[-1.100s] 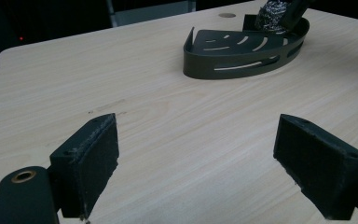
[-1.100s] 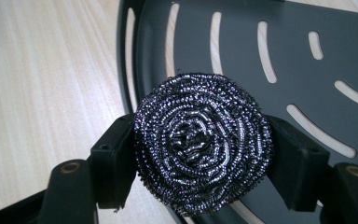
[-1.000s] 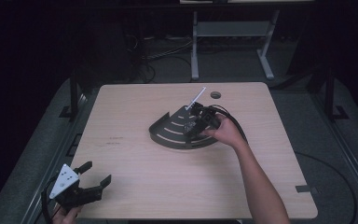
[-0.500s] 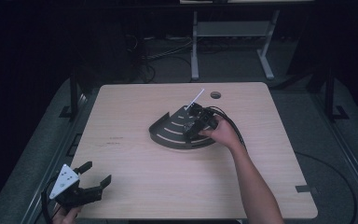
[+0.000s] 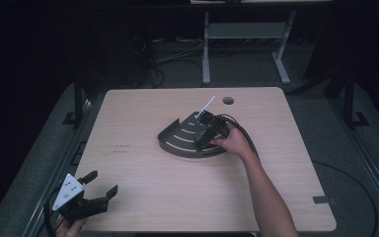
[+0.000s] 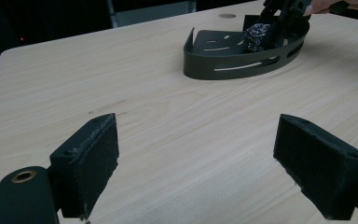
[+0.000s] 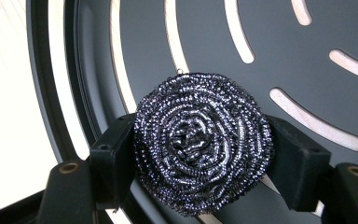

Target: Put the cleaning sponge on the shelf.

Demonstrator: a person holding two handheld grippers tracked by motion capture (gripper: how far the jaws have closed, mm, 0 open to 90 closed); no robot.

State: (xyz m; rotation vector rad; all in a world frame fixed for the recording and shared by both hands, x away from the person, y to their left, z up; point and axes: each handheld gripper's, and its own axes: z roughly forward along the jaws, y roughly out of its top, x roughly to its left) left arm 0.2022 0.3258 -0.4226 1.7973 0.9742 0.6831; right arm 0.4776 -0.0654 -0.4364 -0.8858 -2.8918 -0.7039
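The right gripper [image 5: 208, 132] reaches down into a dark slotted tray [image 5: 175, 143] that sits a little right of the middle of the wooden table [image 5: 143, 197] in the high view, the person's right hand [image 5: 237, 143] behind it and a thin white stick [image 5: 206, 107] slanting up from the tray's far side. At the near left corner of the table, the left gripper [image 5: 101, 185] hovers at the edge, well apart from the tray, its jaws spread with nothing between them and its grey three-cornered plate facing up. In the left gripper view, the two black pads [image 6: 91, 161] stand wide over bare wood; far off to the right lies the tray [image 6: 223, 65], with a steel wool scourer [image 6: 257, 36] inside it and the right gripper [image 6: 279, 18] on top of that. In the right gripper view, the jaws pinch the scourer [image 7: 203, 142] from both sides, their pads pressed into its coiled wire, and it hangs over the tray's slotted floor [image 7: 270, 42], near the curved rim at the left.
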